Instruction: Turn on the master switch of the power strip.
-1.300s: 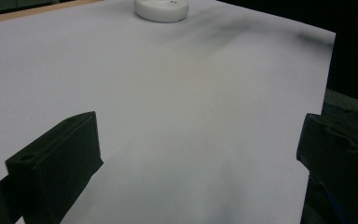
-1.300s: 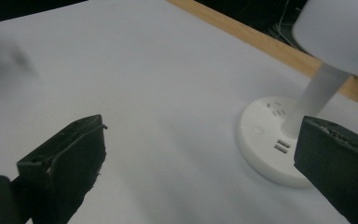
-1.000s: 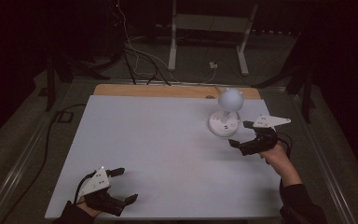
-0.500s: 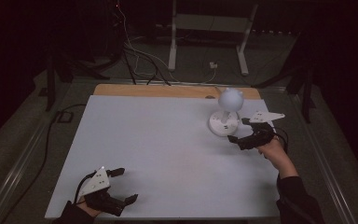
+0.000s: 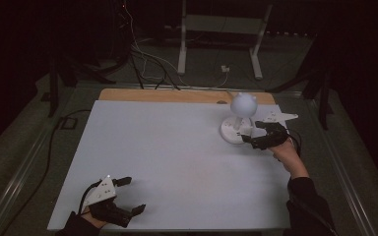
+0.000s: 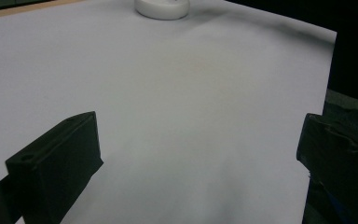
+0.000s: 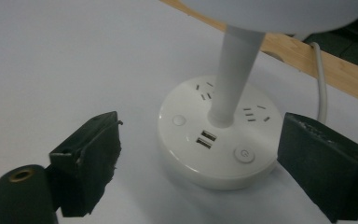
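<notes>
The right claw (image 5: pixel 250 136) now stands at the round base of the white desk lamp (image 5: pixel 237 129), which sits on the far right part of the bench (image 5: pixel 177 147), near its wooden back edge. Compared with the earlier high view, the right hand (image 5: pixel 285 150) has advanced from a position beside the lamp toward the base and has dropped slightly. The jaws have just been closing from their widest setting. In the right gripper view, the lamp base (image 7: pixel 216 142) lies between the two jaws, but a gap remains on each side, so the pads do not yet press on it. The claw is therefore released, not grasping.

Judgement: the approach phase is finishing and a grasp on the base is being set up. The power button (image 7: pixel 244 155), the USB ports (image 7: pixel 205 139) and the stem (image 7: pixel 233 70) face the claw; either a clamp on the base rim or a press on a button may follow.

The left claw (image 5: pixel 128 195) rests low at the near left corner of the bench, unchanged in place from the earlier view. Its jaws stand wide apart with bare bench surface between them: released and idle, well apart from the lamp.

The lamp itself has not shifted.
</notes>
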Action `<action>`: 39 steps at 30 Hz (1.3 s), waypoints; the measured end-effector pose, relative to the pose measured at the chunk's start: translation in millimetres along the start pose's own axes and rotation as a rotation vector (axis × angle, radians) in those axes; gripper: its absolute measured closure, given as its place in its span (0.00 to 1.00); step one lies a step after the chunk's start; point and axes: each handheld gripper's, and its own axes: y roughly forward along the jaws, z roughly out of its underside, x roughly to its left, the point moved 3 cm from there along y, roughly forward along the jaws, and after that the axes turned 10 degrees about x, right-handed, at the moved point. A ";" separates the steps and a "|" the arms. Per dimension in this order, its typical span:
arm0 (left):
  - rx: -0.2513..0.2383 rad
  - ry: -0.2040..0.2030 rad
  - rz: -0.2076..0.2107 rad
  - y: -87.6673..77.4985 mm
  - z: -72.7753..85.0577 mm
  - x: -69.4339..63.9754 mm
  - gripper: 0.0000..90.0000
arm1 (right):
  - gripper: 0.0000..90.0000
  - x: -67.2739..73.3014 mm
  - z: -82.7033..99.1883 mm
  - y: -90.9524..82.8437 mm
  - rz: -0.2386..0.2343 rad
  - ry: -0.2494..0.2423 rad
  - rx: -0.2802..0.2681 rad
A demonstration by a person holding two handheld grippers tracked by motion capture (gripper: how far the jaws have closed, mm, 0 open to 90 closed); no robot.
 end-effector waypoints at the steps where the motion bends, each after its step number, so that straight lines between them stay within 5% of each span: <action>1: 0.000 0.000 0.000 0.0 0.0 0.0 0.00 | 0.17 -1.0 0.5 0.8 0.006 0.003 0.000; 7: 0.000 -0.002 0.001 0.1 0.1 0.4 0.00 | 0.27 -8.4 6.6 8.4 0.049 0.046 -0.018; 14: 0.001 -0.003 0.001 0.5 0.3 0.2 0.00 | 0.35 -9.9 11.3 16.0 0.070 0.039 -0.002; 16: 0.004 -0.002 0.001 0.6 0.5 0.3 0.00 | 0.46 -10.6 11.7 18.7 0.074 0.048 -0.001; 22: 0.003 -0.002 0.000 0.5 0.5 0.2 0.00 | 0.56 -11.5 10.8 21.7 0.091 0.070 -0.003; 24: 0.002 -0.004 0.001 0.5 0.5 0.5 0.00 | 0.68 -12.6 10.9 23.3 0.108 0.079 -0.001; 29: 0.002 -0.003 0.001 0.5 0.4 0.4 0.00 | 0.75 -13.7 11.9 25.8 0.119 0.083 0.011; 35: 0.002 -0.004 0.001 0.5 0.5 0.5 0.00 | 1.00 -18.1 12.6 29.9 0.155 0.078 0.030; 39: 0.003 -0.003 0.001 0.6 0.6 0.5 0.00 | 1.00 -21.0 13.4 33.6 0.167 0.089 0.034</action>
